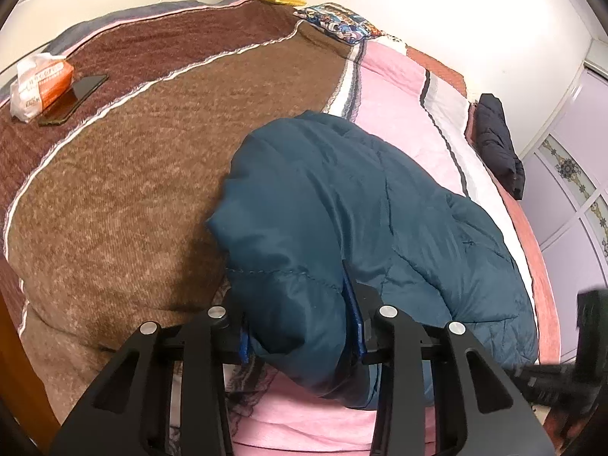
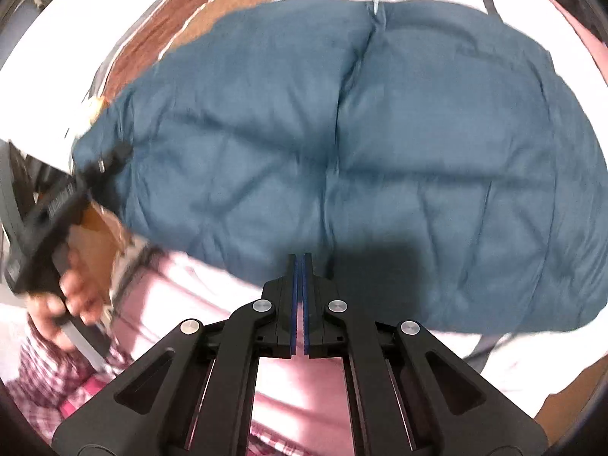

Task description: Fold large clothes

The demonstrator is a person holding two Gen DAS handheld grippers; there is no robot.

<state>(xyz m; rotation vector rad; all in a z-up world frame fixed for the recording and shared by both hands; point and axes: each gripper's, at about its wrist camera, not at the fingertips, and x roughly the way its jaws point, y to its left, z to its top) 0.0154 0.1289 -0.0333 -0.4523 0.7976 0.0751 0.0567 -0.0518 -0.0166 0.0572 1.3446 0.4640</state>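
Teal padded jacket (image 1: 364, 205) bunched on the bed (image 1: 114, 190), one puffy edge clamped in the left gripper (image 1: 304, 326), likely to carry a fold across. Right gripper (image 2: 303, 266) empty, fingers pressed together, hovering over its near hem

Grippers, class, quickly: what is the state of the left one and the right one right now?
Left gripper: closed on a bunched fold of the teal puffer jacket.
Right gripper: shut, holding nothing.
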